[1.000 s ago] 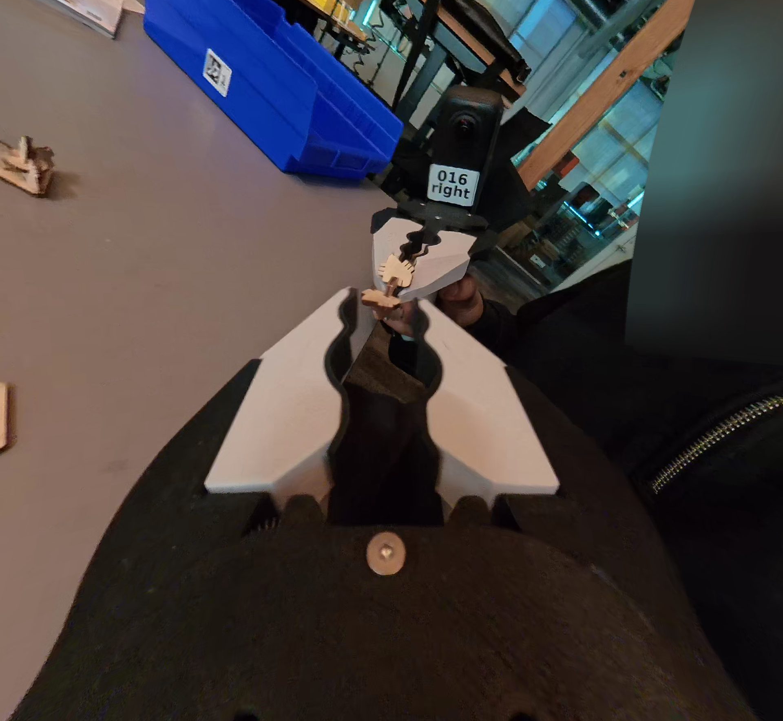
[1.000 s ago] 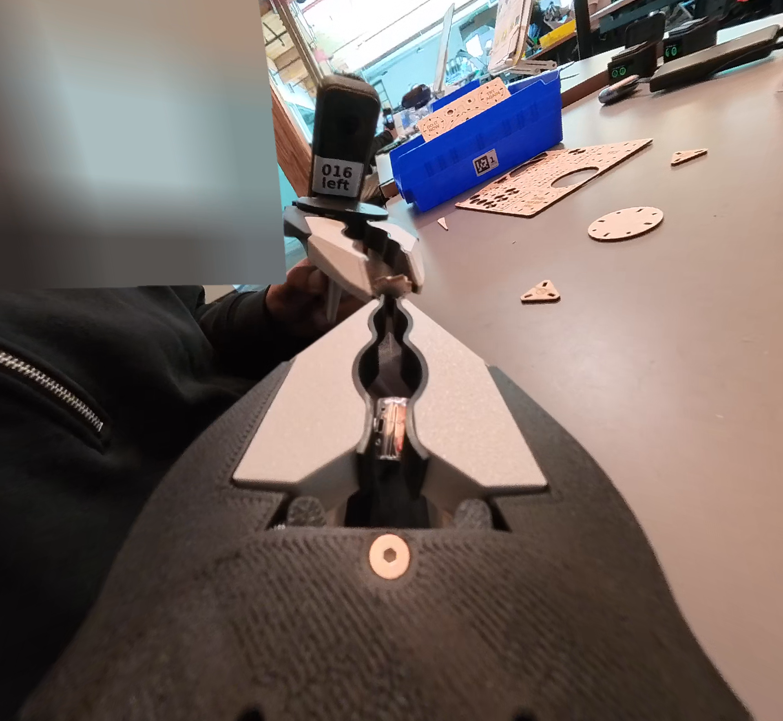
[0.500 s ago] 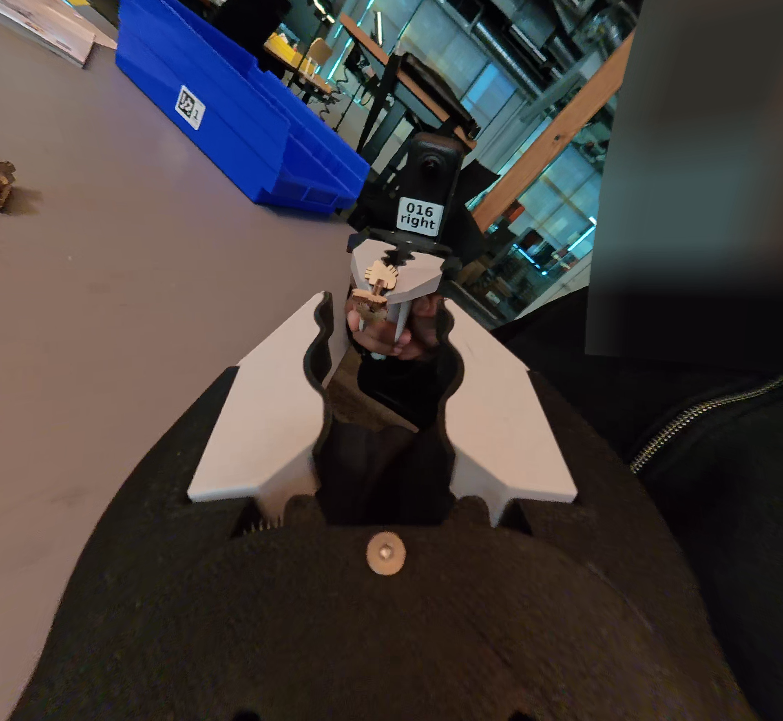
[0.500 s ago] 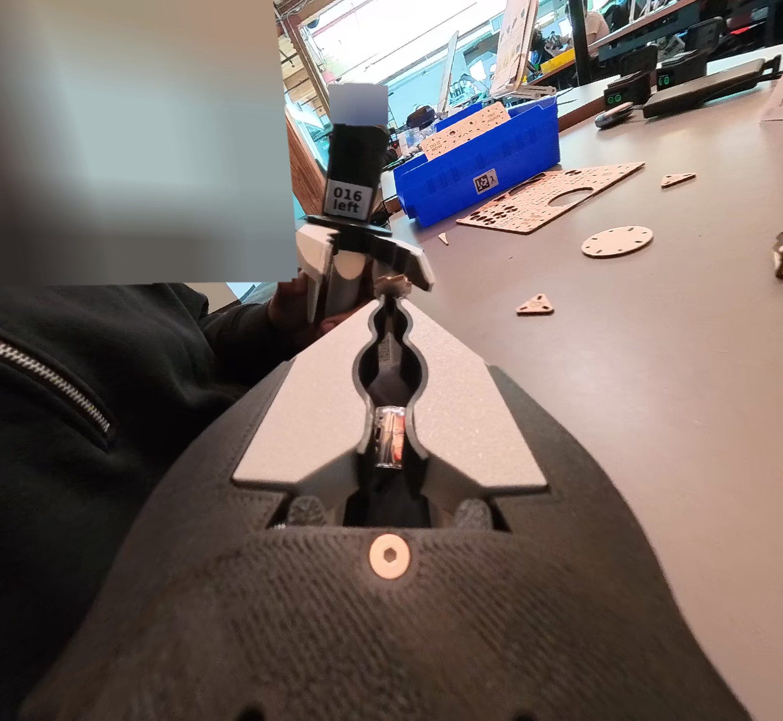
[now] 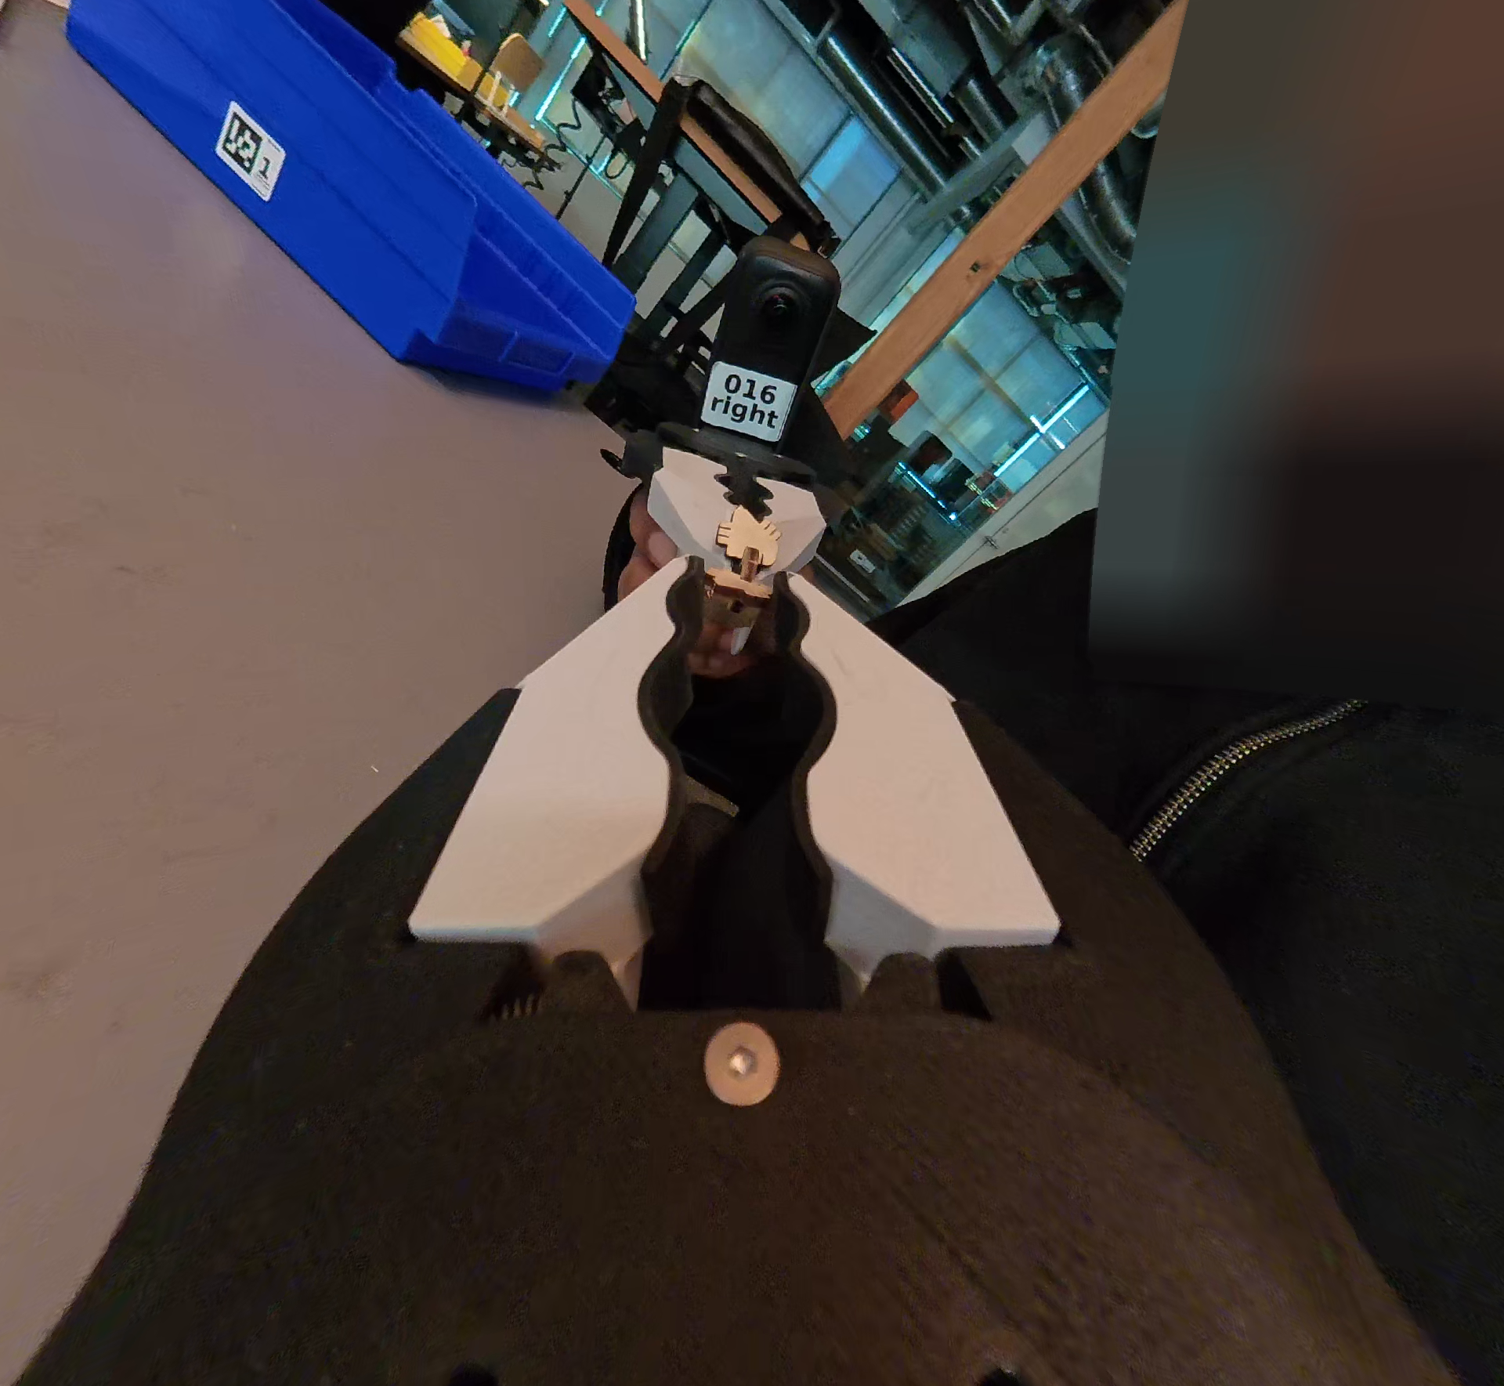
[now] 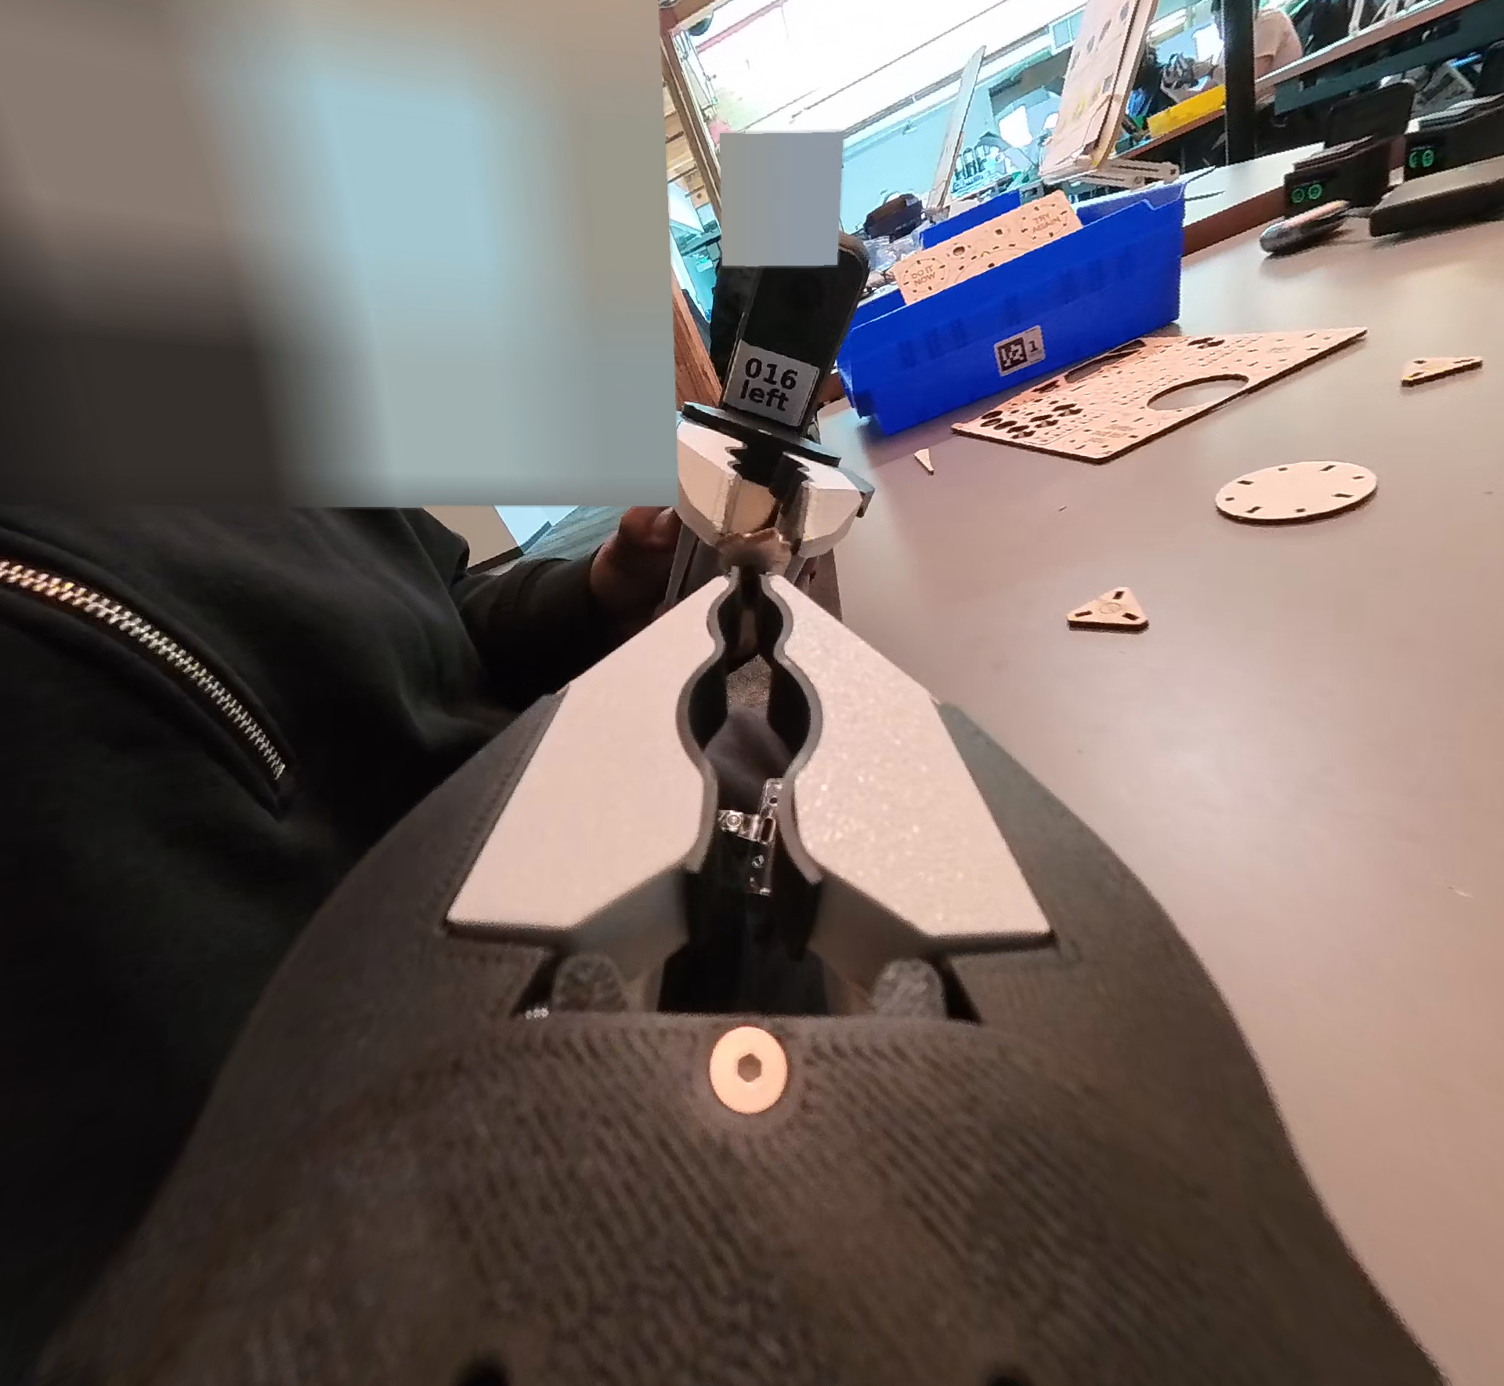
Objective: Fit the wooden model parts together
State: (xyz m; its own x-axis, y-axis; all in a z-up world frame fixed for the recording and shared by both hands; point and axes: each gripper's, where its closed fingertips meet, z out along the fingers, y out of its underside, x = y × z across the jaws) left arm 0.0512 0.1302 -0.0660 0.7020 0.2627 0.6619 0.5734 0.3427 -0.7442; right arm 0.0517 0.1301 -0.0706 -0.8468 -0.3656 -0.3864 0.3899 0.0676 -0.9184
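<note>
My left tongs [image 5: 736, 588], wider a moment ago, now seemingly clamp the small wooden assembly [image 5: 745, 537] my right tongs [image 6: 742, 580] pinch.

The left wrist view was dim and cool, lit mainly by teal-tinged windows [image 5: 960, 362] far beyond the left gripper [image 5: 736, 598], whose black body sat in deep shadow below. The right wrist view was much brighter: blown-out daylight from windows [image 6: 936, 4] ahead of the right gripper [image 6: 747, 590] washed out detail there. Both views bowed strongly toward the edges. Objects just past the fingertips looked soft, and large blurred patches covered the upper corners.
</note>
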